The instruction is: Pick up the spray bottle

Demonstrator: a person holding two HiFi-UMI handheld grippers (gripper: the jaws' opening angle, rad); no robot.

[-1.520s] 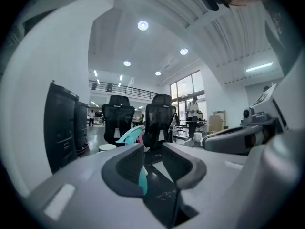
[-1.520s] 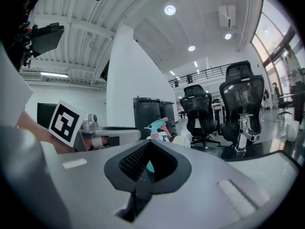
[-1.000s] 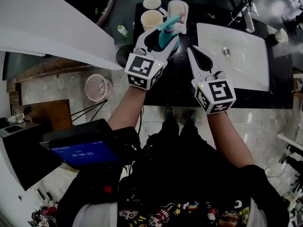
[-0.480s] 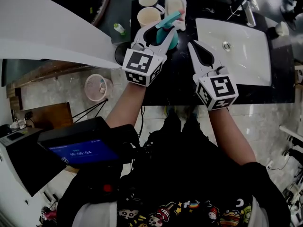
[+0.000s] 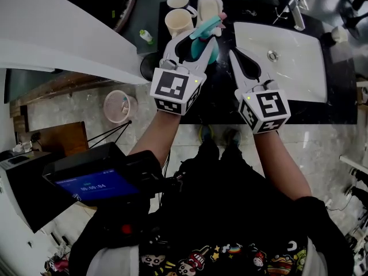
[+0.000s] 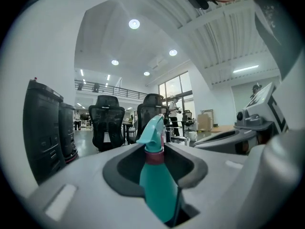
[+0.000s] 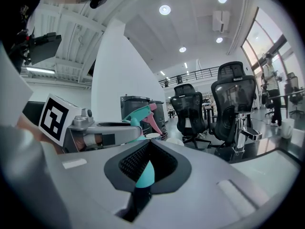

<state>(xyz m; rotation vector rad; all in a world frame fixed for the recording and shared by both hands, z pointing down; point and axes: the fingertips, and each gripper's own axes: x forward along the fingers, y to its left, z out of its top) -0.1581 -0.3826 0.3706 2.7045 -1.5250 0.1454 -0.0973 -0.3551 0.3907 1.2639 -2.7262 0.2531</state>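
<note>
A teal spray bottle (image 5: 202, 43) with a teal and pink trigger head hangs over the black countertop (image 5: 215, 105), tilted to the right. My left gripper (image 5: 195, 39) is shut on its body, one jaw on each side. In the left gripper view the spray bottle (image 6: 157, 185) rises from between the jaws, nozzle pointing left. My right gripper (image 5: 234, 53) is just right of the bottle, jaws together in a point and holding nothing. In the right gripper view the bottle's head (image 7: 138, 116) shows above the left gripper (image 7: 95, 132), and a teal part shows behind my own right gripper (image 7: 148, 144).
Three cream cups (image 5: 179, 22) stand at the counter's far left, just beyond the bottle. A white sink basin (image 5: 287, 62) with a faucet (image 5: 296, 10) fills the counter's right half. A small green-capped bottle (image 5: 148, 36) and a pink basket (image 5: 118, 105) lie off to the left.
The left gripper has kept hold of the spray bottle and shifted only slightly. The right gripper stays shut beside it, barely moved.
</note>
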